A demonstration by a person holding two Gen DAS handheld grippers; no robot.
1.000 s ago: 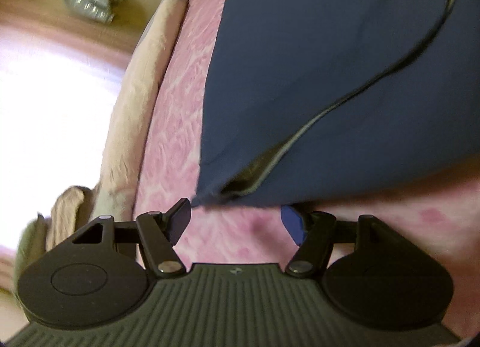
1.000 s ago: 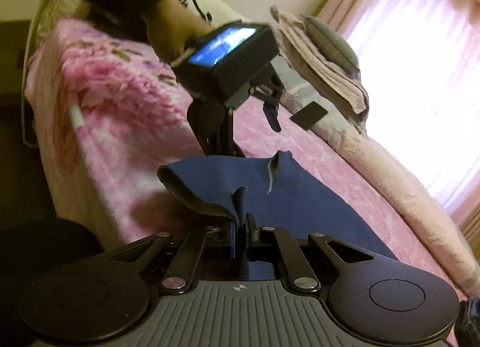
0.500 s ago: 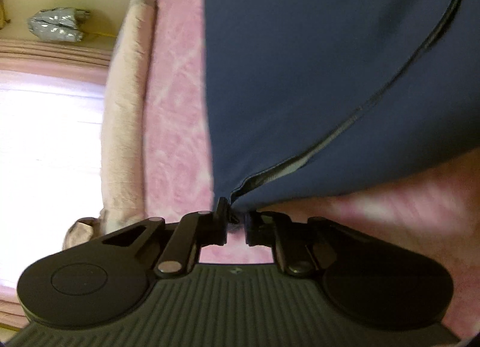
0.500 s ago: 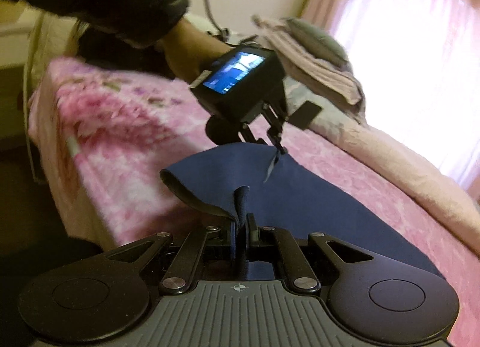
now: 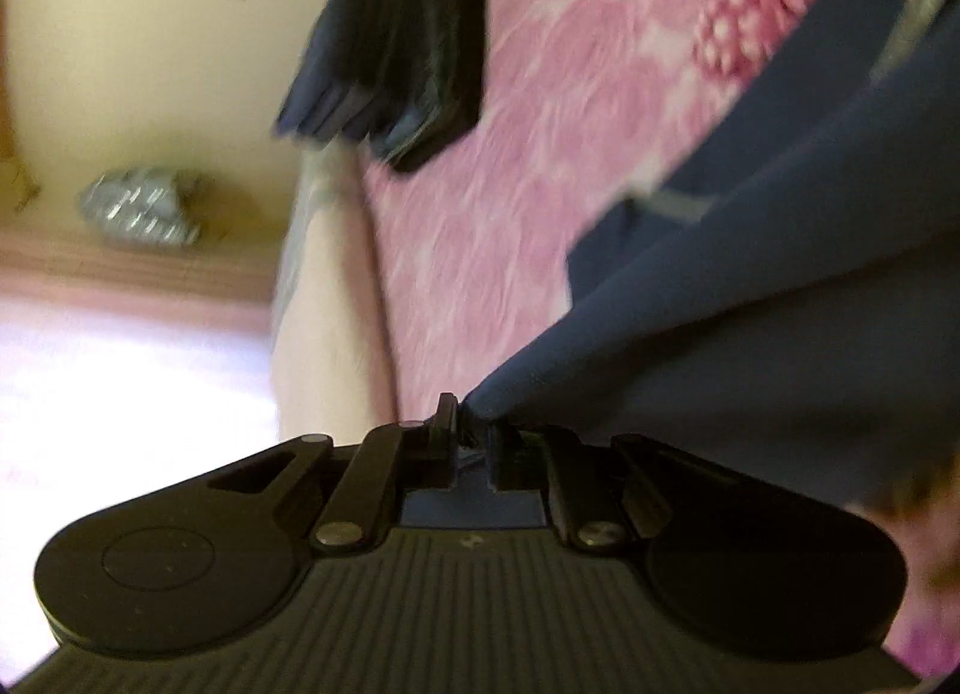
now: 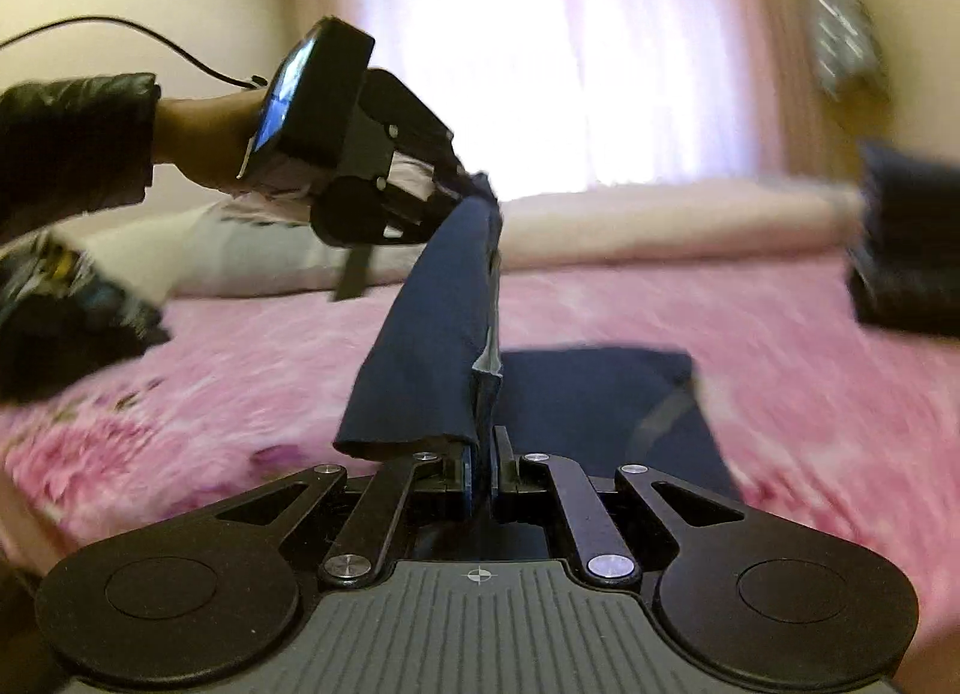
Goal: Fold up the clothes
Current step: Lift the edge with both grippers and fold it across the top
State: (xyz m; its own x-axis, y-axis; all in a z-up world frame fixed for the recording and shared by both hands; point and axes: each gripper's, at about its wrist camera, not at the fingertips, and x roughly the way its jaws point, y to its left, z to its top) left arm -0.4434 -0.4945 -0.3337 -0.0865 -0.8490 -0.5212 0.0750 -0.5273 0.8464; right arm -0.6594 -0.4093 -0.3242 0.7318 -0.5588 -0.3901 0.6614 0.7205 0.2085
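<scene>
A navy blue garment [image 6: 432,334] hangs stretched between both grippers above the pink floral bed [image 6: 810,394]. My right gripper [image 6: 480,466] is shut on its near corner. In the right wrist view my left gripper [image 6: 468,187], held by a hand in a dark sleeve, pinches the far corner higher up. In the left wrist view the left gripper [image 5: 471,430] is shut on a bunched tip of the navy garment [image 5: 750,334], which spreads to the right. The garment's lower part [image 6: 600,394] still lies flat on the bed.
A stack of folded dark clothes [image 5: 396,57] sits on the bed near the wall, also at the right edge as folded dark clothes [image 6: 906,244]. A cream bolster [image 6: 660,220] runs along the window side. A pillow [image 6: 240,256] and dark clothing [image 6: 66,322] lie left.
The left gripper closed on the garment's corner, then both grippers lifted and swung sideways, raising the garment's edge off the bed. Both views are now motion-blurred.
</scene>
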